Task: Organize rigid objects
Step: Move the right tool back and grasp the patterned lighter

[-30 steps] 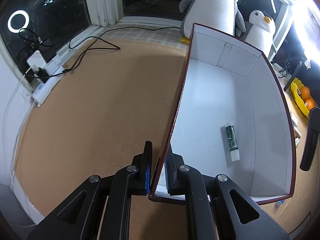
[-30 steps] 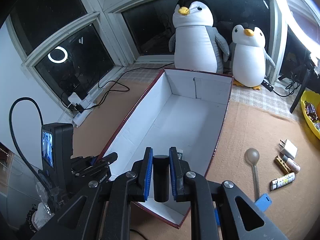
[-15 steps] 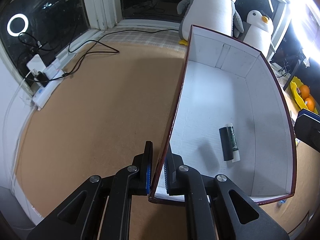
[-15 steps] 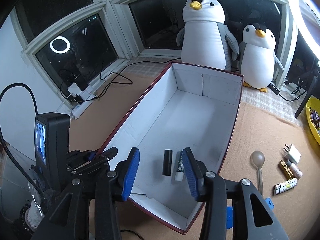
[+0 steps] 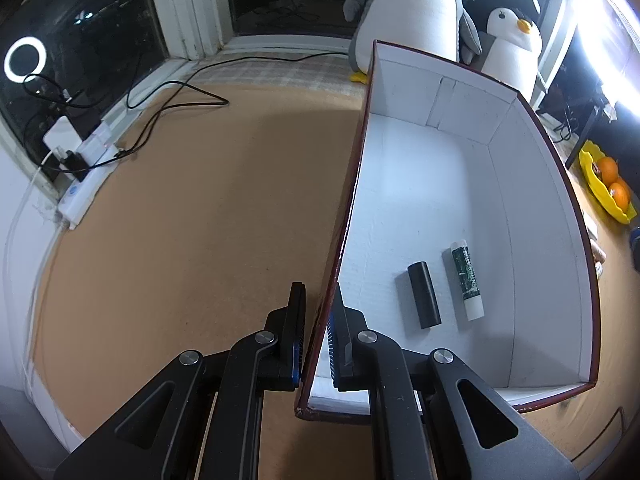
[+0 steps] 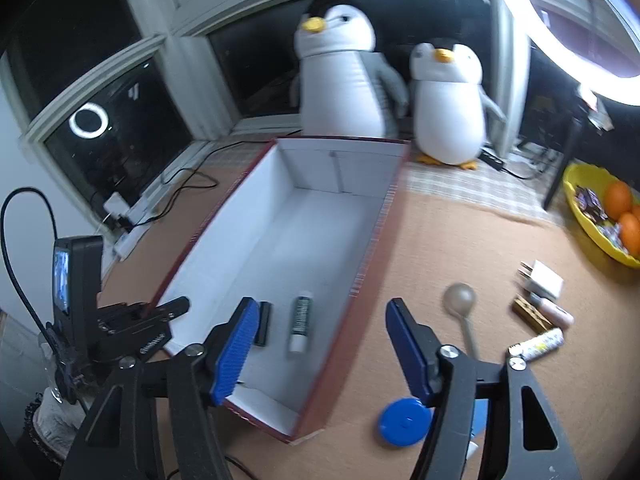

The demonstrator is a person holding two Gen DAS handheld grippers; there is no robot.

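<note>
Two tubes in box [image 5: 532, 200], left hand-held gripper [image 5: 318, 320] clamping wall, right [image 6: 320, 344] opening (empty).

Indoor night scene, lit mainly by a ring light [image 6: 592, 32] at the upper right; it is blown out to pure white in both views. Its reflection [image 5: 25, 59] is seen as a small ring in the dark window glass. The white box interior [image 5: 420, 200] is rendered bright with a faint bluish cast; the brown table surface [image 5: 180, 220] is evenly lit, with a soft curved shadow band at the far edge. Left wrist view is sharp. Right wrist view is smeared by motion blur, strongest on the penguins [image 6: 340, 76] and the box rim. Heavy fisheye bending and dark vignetting are present at all corners.
</note>
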